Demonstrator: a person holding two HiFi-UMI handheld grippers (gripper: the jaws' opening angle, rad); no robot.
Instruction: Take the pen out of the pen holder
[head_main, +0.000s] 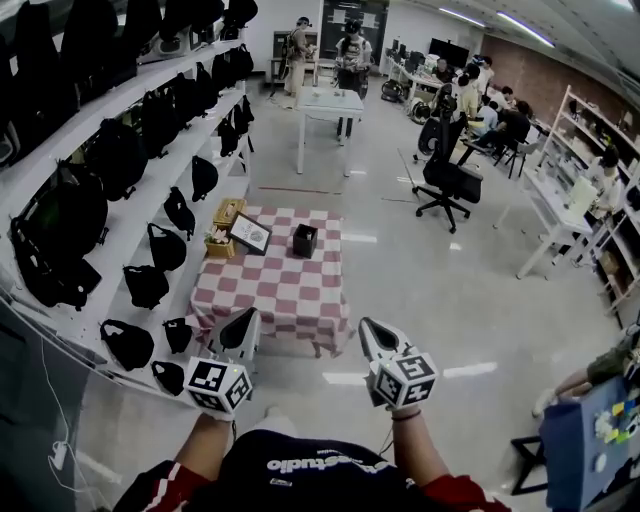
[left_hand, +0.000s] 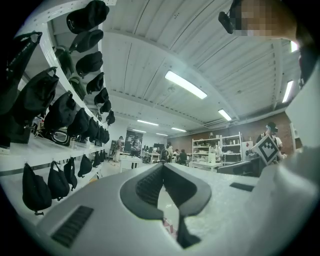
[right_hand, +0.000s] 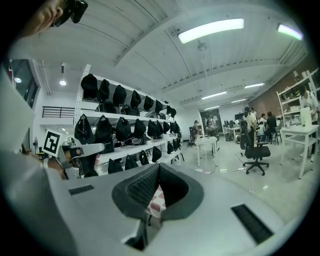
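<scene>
The black pen holder (head_main: 305, 240) stands on a low table with a red-and-white checked cloth (head_main: 280, 290), towards its far right side. It is too small here to make out any pen in it. My left gripper (head_main: 244, 318) and right gripper (head_main: 367, 326) are held up side by side in front of me, over the table's near edge and well short of the holder. Both are shut and empty. In the left gripper view the jaw tips (left_hand: 163, 166) meet, and the same holds in the right gripper view (right_hand: 158, 165), with a bit of checked cloth (right_hand: 156, 199) showing beneath.
A framed picture (head_main: 249, 233) and a wooden box (head_main: 226, 214) sit on the table's far left. White shelves with black bags (head_main: 120, 160) line the left wall. Beyond are a white table (head_main: 330, 105), an office chair (head_main: 445, 178) and people at desks (head_main: 490, 105).
</scene>
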